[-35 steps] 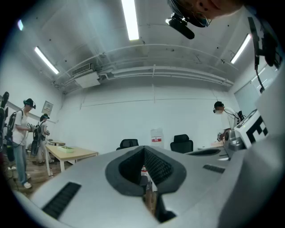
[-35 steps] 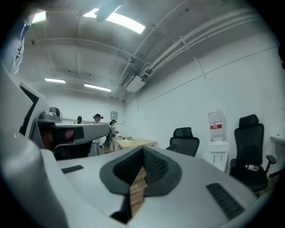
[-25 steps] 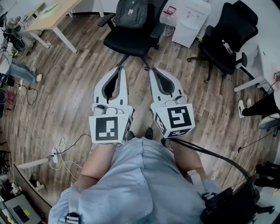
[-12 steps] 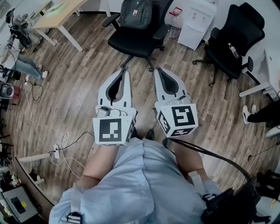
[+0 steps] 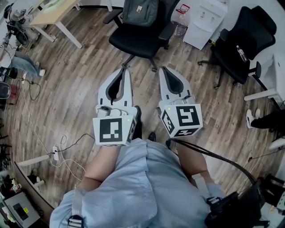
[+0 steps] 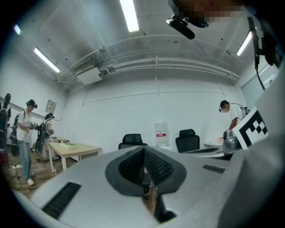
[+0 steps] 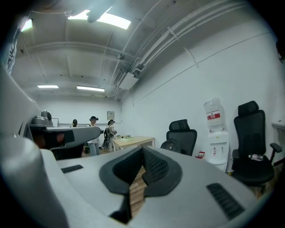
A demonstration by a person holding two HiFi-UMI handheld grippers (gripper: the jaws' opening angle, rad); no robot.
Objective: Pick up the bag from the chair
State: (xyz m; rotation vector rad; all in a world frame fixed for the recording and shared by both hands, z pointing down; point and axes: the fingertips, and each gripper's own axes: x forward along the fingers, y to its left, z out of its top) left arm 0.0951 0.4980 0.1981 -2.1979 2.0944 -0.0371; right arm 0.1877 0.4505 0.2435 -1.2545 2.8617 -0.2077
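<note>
A grey backpack (image 5: 140,10) sits on the seat of a black office chair (image 5: 137,39) at the top middle of the head view. My left gripper (image 5: 125,70) and right gripper (image 5: 163,70) are held side by side over the wooden floor. Both point at the chair and stop short of it. On each gripper the jaws stand together with nothing between them. The right gripper view shows the chair (image 7: 182,133) with the backpack (image 7: 171,145) ahead. In the left gripper view the chair (image 6: 132,139) shows above the shut gripper (image 6: 144,152).
A white water dispenser (image 5: 204,21) with a bottle (image 5: 180,20) beside it stands right of the chair. A second black chair (image 5: 240,41) is further right. A wooden table (image 5: 54,13) is at the top left. Cables and a power strip (image 5: 55,153) lie on the floor at left.
The chair with the backpack has slid slightly right and lower in the head view as I come closer. Both grippers stay shut, side by side.
</note>
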